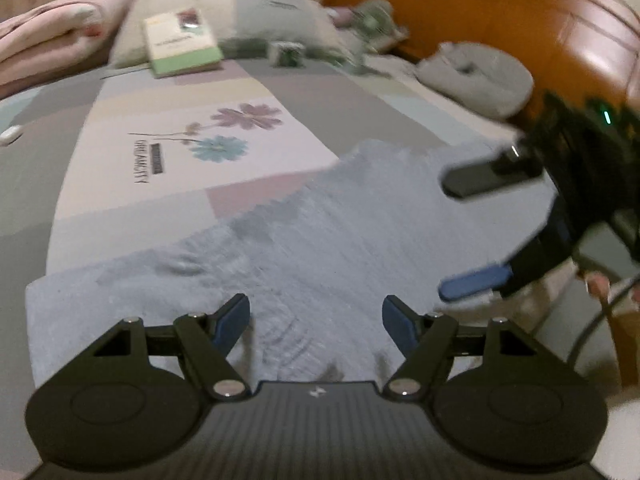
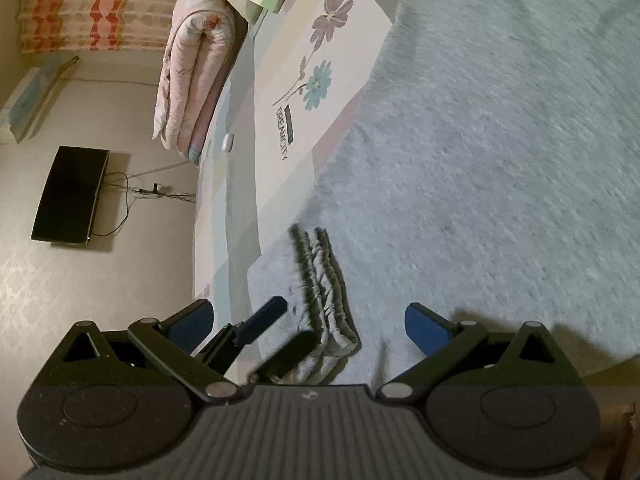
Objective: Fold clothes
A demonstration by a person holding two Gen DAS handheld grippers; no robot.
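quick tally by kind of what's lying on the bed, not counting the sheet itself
Pale blue fleece garment: 1
Folded pink quilt: 1
Green and white box: 1
Grey ring-shaped cushion: 1
Small white oblong gadget: 1
Total: 5

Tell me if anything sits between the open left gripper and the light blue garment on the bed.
Nothing visible does. The left gripper hangs open right over the light blue garment, with only bare fabric between its fingers. The right gripper hovers open off to the side, clear of that path.
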